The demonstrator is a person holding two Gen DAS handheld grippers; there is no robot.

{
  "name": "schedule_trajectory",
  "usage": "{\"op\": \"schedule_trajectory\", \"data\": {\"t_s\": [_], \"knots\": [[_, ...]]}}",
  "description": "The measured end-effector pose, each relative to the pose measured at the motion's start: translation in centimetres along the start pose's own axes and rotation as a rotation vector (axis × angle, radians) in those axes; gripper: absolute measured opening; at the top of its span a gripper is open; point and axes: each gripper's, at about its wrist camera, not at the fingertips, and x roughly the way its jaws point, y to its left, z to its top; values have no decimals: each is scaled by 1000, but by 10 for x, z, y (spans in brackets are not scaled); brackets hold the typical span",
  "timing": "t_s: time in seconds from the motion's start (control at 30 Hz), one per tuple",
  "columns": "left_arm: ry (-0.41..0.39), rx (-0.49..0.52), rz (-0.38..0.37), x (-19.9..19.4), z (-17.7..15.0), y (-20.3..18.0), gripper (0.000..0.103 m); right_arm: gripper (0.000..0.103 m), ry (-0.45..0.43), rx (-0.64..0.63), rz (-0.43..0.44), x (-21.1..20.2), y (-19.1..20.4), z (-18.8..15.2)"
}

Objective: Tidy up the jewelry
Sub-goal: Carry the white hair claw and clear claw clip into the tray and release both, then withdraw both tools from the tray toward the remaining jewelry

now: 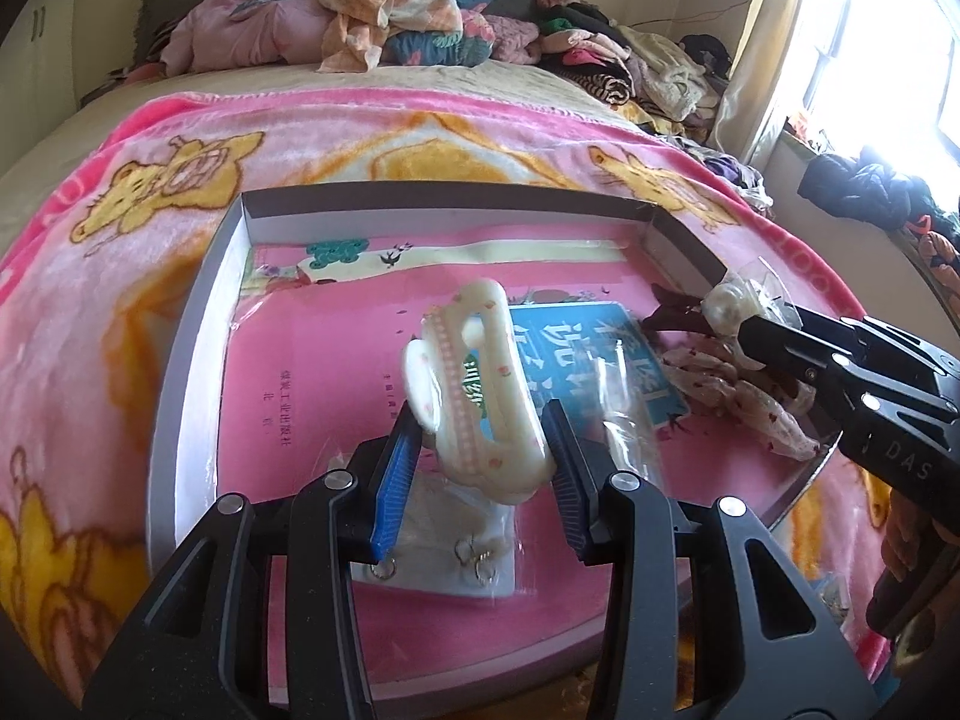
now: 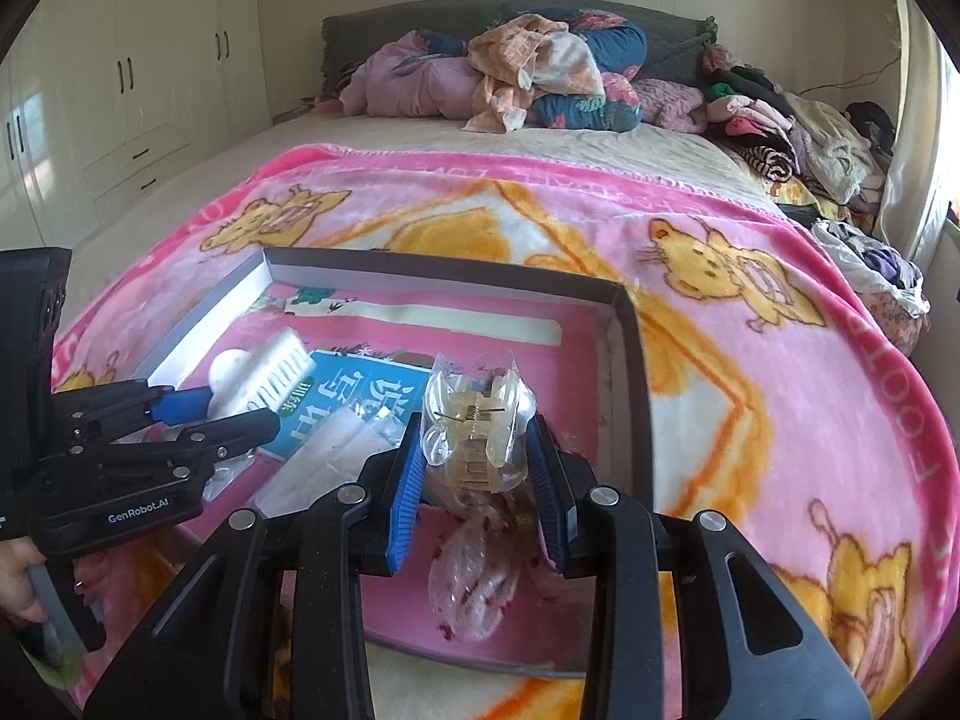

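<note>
My left gripper (image 1: 483, 450) is shut on a cream hair claw (image 1: 474, 384) with pink dots, held above a shallow grey-walled box (image 1: 198, 324). From the right wrist view the same gripper (image 2: 240, 405) and cream claw (image 2: 264, 372) show at the left. My right gripper (image 2: 475, 438) is shut on a translucent yellowish claw clip (image 2: 474, 420) wrapped in a clear bag, over the box's right part. In the left wrist view that gripper (image 1: 744, 330) reaches in from the right with the bagged clip (image 1: 729, 306).
The box (image 2: 630, 360) lies on a pink cartoon blanket (image 2: 750, 360) on a bed. Inside are a pink book (image 1: 312, 396), a blue booklet (image 2: 354, 396), bagged floral clips (image 2: 474, 588) and an earring card (image 1: 456, 564). Piled clothes (image 2: 540, 72) lie at the bed's far end.
</note>
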Motion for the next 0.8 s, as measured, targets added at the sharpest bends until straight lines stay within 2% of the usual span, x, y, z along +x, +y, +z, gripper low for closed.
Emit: {"op": "schedule_trajectory", "data": {"t_s": [0.2,0.53,0.8], "knots": [[-7,-5,9,0,2,2,30,32,41,-30,1,17,8,-4],[-9,-3,13,0,0,1,30,33,49,-17,11,20,11,-9],[-4,-3,22,-3,-1,2,30,45,28,-2,15,10,12,-13]]}}
